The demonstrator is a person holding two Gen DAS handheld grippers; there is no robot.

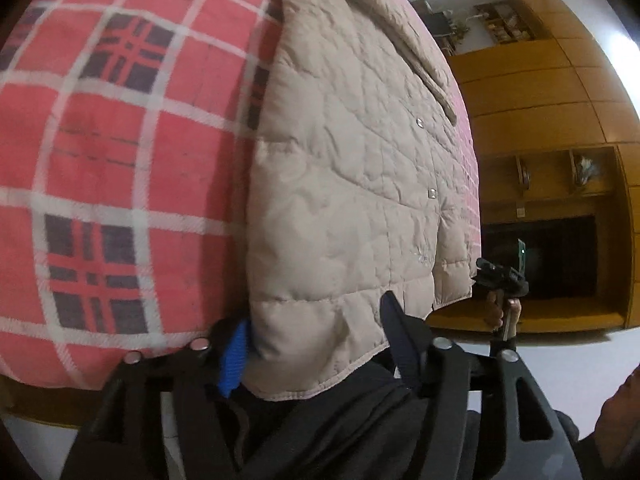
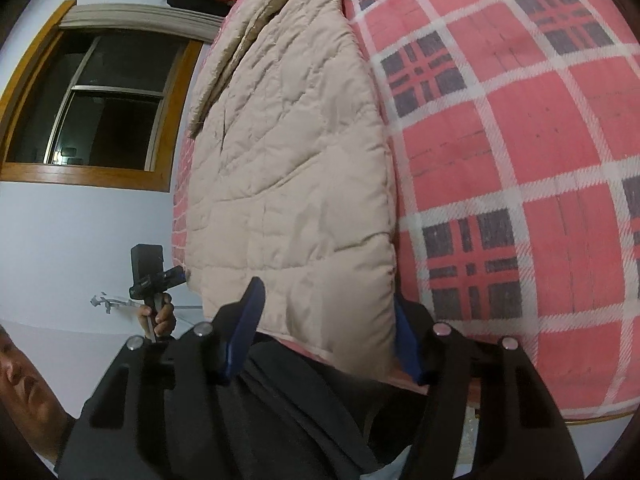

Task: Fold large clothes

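Note:
A beige quilted jacket (image 1: 344, 168) lies flat on a bed covered with a red plaid blanket (image 1: 120, 152), its hem at the near edge. My left gripper (image 1: 316, 316) stands open, its blue pad and dark finger on either side of the hem's left corner. In the right wrist view the jacket (image 2: 288, 168) shows again on the blanket (image 2: 520, 152). My right gripper (image 2: 326, 292) is open, its fingers straddling the hem's right corner. Each view shows the other gripper, held in a hand, at the jacket's far corner; its jaws are too small to read.
A wooden cabinet with shelves (image 1: 560, 120) stands past the bed on the left wrist view's right side. A wood-framed window (image 2: 108, 108) sits in a pale wall. The person's dark clothing (image 1: 340, 420) fills the space under both grippers.

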